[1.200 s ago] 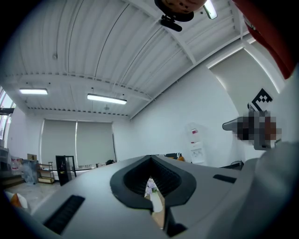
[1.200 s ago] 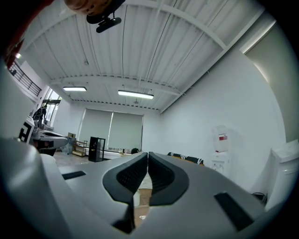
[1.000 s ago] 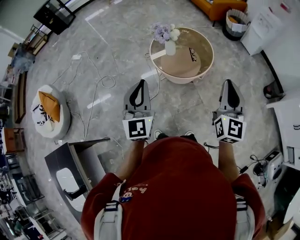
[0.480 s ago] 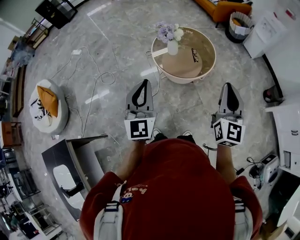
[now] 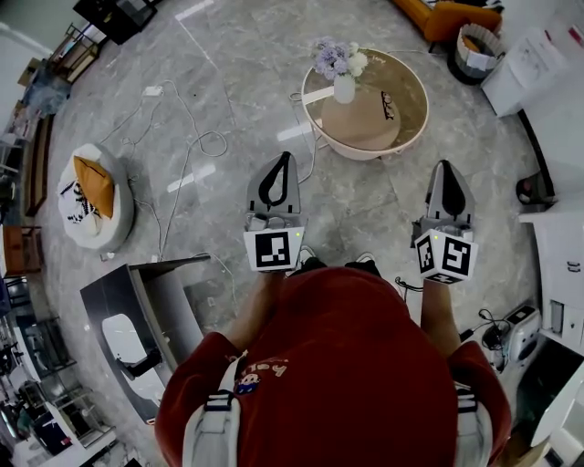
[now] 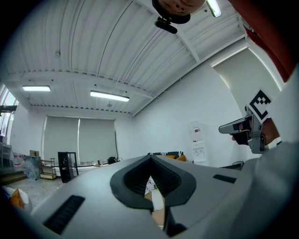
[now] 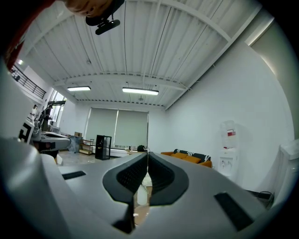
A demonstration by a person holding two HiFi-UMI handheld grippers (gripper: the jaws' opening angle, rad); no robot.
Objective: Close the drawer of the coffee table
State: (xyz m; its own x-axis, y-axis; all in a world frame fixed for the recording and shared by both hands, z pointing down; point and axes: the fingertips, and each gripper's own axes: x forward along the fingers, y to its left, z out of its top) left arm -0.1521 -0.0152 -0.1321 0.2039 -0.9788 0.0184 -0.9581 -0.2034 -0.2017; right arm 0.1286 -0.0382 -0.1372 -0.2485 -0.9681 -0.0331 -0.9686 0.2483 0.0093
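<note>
The round coffee table (image 5: pixel 401 128) stands on the marble floor ahead of me, with a glass top and a tan lower shelf. A pale flat part (image 5: pixel 315 95) juts out from its left side. My left gripper (image 5: pixel 278 157) and right gripper (image 5: pixel 448 165) are held level, side by side, pointing toward the table and well short of it. Both are shut with nothing between the jaws. In the left gripper view the left gripper's tips (image 6: pixel 150 158) meet, and the table shows through the slit below them. The right gripper (image 7: pixel 147 152) is likewise shut.
A white vase of flowers (image 5: pixel 341 71) stands on the table. Cables (image 5: pixel 196 146) trail over the floor at left, near a white pouf with an orange cushion (image 5: pixel 91 196). A grey cabinet (image 5: pixel 137 315) is at lower left; white furniture (image 5: pixel 558 246) lines the right; an orange sofa (image 5: pixel 447 13) is beyond.
The head view has shifted a little: the table sits slightly further right and up, the grey cabinet lower. Both grippers keep their pose and stay shut.
</note>
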